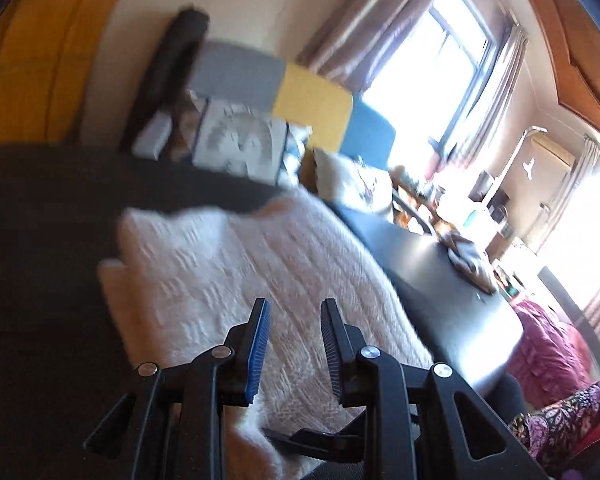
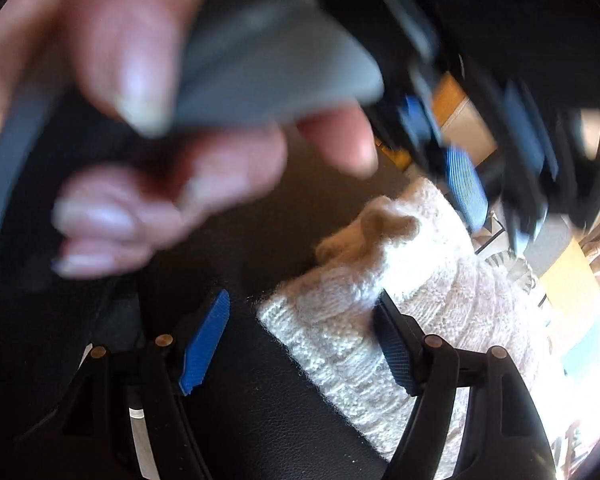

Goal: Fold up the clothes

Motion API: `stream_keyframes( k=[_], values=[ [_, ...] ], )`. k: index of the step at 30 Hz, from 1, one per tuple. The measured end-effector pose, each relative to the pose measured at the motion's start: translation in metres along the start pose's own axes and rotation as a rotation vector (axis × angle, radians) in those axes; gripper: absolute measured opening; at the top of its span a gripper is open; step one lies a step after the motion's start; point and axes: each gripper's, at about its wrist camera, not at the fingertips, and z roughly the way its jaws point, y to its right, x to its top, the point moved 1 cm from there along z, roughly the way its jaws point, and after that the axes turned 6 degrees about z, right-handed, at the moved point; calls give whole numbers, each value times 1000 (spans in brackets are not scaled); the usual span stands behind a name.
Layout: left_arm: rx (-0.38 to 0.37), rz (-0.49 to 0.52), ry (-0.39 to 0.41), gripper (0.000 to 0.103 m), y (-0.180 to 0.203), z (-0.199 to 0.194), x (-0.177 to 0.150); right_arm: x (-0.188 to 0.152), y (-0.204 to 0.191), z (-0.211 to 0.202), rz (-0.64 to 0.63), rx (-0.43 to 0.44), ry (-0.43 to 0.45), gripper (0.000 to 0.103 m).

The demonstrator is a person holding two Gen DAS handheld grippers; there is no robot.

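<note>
Between folds: my claws are off the cream sweater (image 1: pixel 236 264).
Left claw (image 1: pixel 294 312) part-open, empty; right claw (image 2: pixel 301 316) wide, empty; next I pinch the cuff edge.

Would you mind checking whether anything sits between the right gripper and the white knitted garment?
Nothing visible does. The right gripper stands open directly over the folded edge of the white knitted garment on the dark surface; the blurred hand is above, not between them.

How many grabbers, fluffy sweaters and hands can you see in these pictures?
Grippers: 2, the left gripper and the right gripper
Cream sweater: 1
Hand: 1
Total: 4
</note>
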Motion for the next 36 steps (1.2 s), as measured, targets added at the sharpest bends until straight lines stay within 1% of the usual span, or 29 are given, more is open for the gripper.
stream_keyframes(
  k=[1, 3, 5, 7, 8, 10, 11, 14, 16, 17, 18, 19, 20, 22, 23, 25, 27, 29, 31, 34, 36],
  values=[
    [-10, -19, -30, 26, -5, 7, -4, 0, 1, 0, 3, 3, 6, 75],
    [31, -52, -72, 25, -17, 17, -13, -3, -1, -3, -17, 11, 14, 75],
    [37, -91, -63, 23, -28, 15, -23, -6, -3, -9, -49, 20, 21, 75],
    [64, -92, -46, 19, -31, 8, -35, -12, -7, -19, -80, 22, 32, 75],
    [77, -86, -37, 17, -30, 3, -43, -16, -6, -27, -74, 26, 39, 75],
    [87, -82, -6, 17, -31, -3, -55, -23, 6, -44, 9, 52, 60, 75],
    [83, -87, 10, 17, -32, -3, -63, -25, 17, -52, 82, 64, 75, 75],
    [102, -77, 50, 17, -29, -6, -70, -28, 67, -65, 340, 75, 110, 74],
    [128, -39, 60, 17, -25, -4, -72, -32, 104, -68, 520, 67, 118, 59],
    [141, -16, 63, 17, -23, -4, -74, -34, 121, -66, 601, 66, 111, 44],
    [151, 6, 65, 17, -22, -4, -75, -37, 135, -60, 670, 72, 88, 35],
    [154, 16, 69, 17, -21, -5, -77, -40, 149, -54, 739, 77, 65, 32],
    [158, 24, 73, 17, -20, -6, -78, -43, 159, -47, 781, 77, 42, 26],
    [160, 30, 81, 17, -19, -9, -81, -45, 170, -30, 788, 68, 4, 25],
    [167, 40, 85, 17, -19, -10, -83, -46, 168, -26, 786, 73, -6, 25],
    [185, 58, 98, 17, -18, -13, -86, -66, 159, -36, 790, 85, -22, 25],
    [177, 47, 105, 17, -20, -13, -87, -80, 156, -37, 768, 61, -54, 25],
    [165, 24, 114, 17, -23, -13, -88, -86, 148, -35, 749, 46, -37, 25],
    [165, 12, 124, 17, -24, -14, -90, -88, 149, -36, 742, 40, -21, 25],
    [192, 33, 130, 17, -19, -15, -92, -90, 153, -36, 755, 46, -20, 25],
    [211, 49, 134, 17, -16, -14, -92, -86, 161, -41, 794, 74, -8, 25]
  ],
)
